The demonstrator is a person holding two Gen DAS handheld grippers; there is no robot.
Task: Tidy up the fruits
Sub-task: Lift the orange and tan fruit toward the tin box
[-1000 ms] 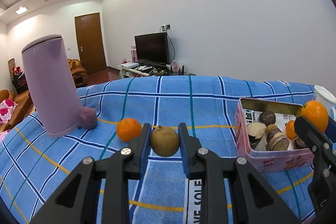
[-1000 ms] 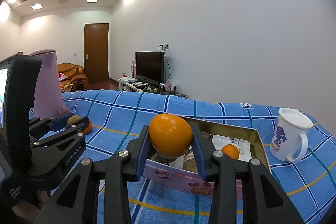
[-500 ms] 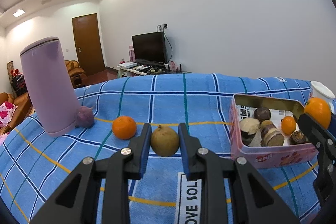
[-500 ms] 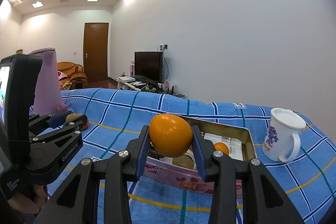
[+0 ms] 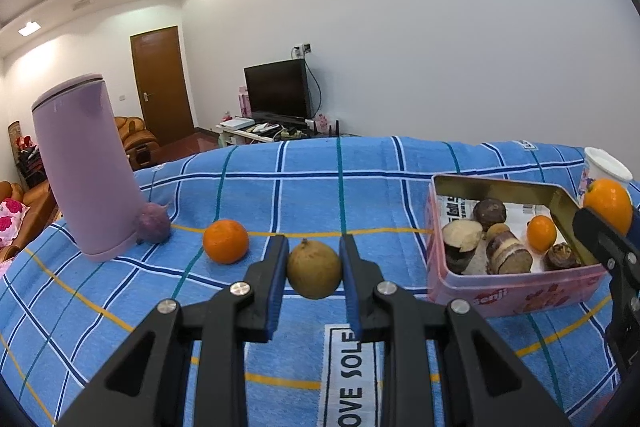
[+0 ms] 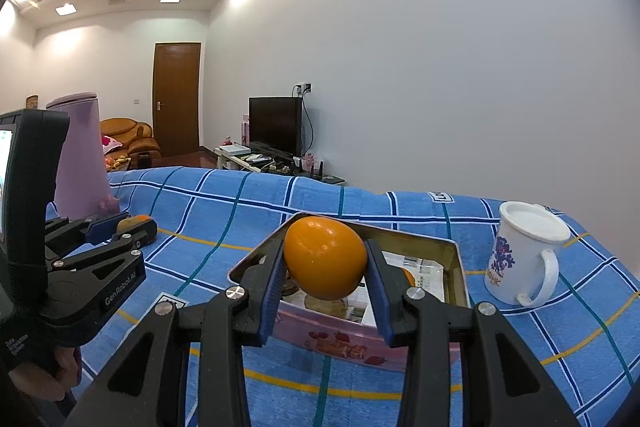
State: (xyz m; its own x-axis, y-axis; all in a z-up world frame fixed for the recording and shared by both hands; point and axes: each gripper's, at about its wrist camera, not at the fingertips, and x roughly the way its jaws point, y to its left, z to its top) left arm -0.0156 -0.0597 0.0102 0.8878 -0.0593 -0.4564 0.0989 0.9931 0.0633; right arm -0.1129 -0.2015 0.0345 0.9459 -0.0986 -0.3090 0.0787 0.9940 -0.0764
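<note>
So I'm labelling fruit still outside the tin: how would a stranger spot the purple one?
Find the tall lilac canister on the blue checked cloth. The purple fruit sits against its base, dull and wrinkled, unlike the glossy loose orange nearby.

Open blue cloth (image 5: pixel 304 187) is lying between the purple canister (image 5: pixel 82 171) and the pink tin (image 5: pixel 508 283). A loose orange (image 5: pixel 225 241) and purple fruit (image 5: pixel 152 227) are sitting beside the canister; a white mug (image 6: pixel 520 259) is standing just right of the tin.
</note>
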